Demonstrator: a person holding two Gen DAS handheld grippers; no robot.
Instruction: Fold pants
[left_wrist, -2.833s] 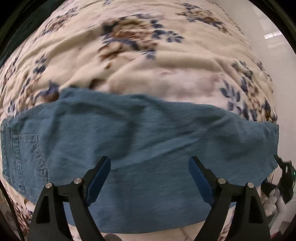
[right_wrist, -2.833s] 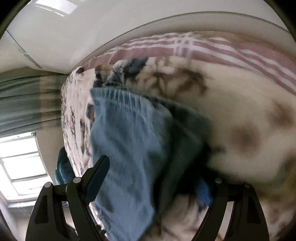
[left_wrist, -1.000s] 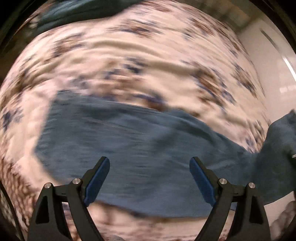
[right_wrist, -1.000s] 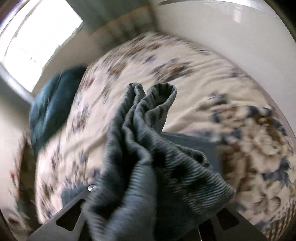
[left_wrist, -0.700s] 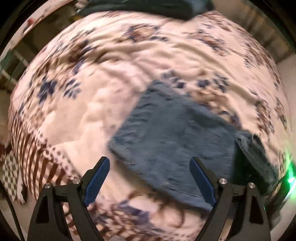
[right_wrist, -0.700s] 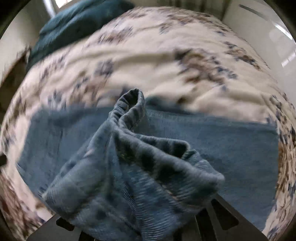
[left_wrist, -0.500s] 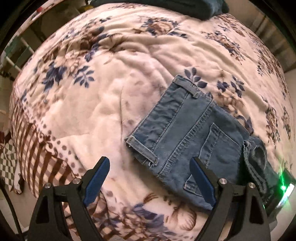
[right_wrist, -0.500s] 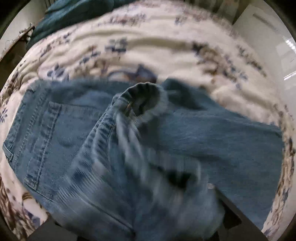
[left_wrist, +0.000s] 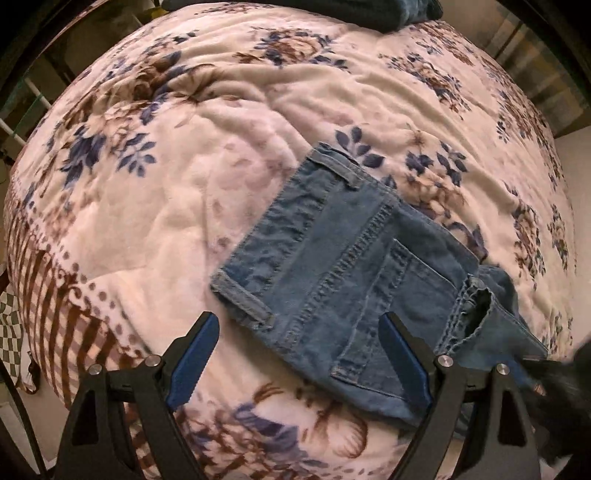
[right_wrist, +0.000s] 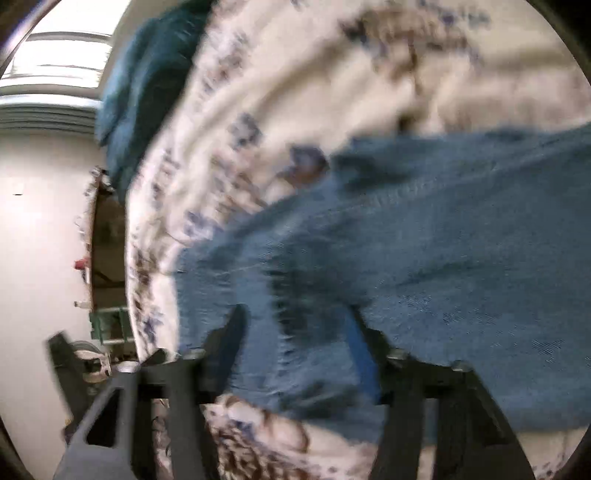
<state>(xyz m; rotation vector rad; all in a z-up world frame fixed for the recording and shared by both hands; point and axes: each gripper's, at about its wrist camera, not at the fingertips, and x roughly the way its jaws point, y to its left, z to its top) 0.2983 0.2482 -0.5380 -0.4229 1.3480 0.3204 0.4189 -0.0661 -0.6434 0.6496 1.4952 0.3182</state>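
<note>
Left wrist view: the left tongs (left_wrist: 299, 354) hang wide apart and empty above the bed (left_wrist: 177, 192), over the waistband end of the folded pants (left_wrist: 354, 273). Right wrist view, blurred: the right tongs (right_wrist: 295, 332), jaws just parting, straddle denim without pinching it.

Blue denim on the pants (left_wrist: 351, 258), a matt, coarse twill weave with raised stitched seams and a fraying hem. Beneath them the blanket (left_wrist: 177, 177) looks plush and fleecy, softly quilted, matt with a printed floral pattern. The left gripper (left_wrist: 299, 350) shows matt black plastic arms, blue rubbery-looking pads and small shiny metal pins.
</note>
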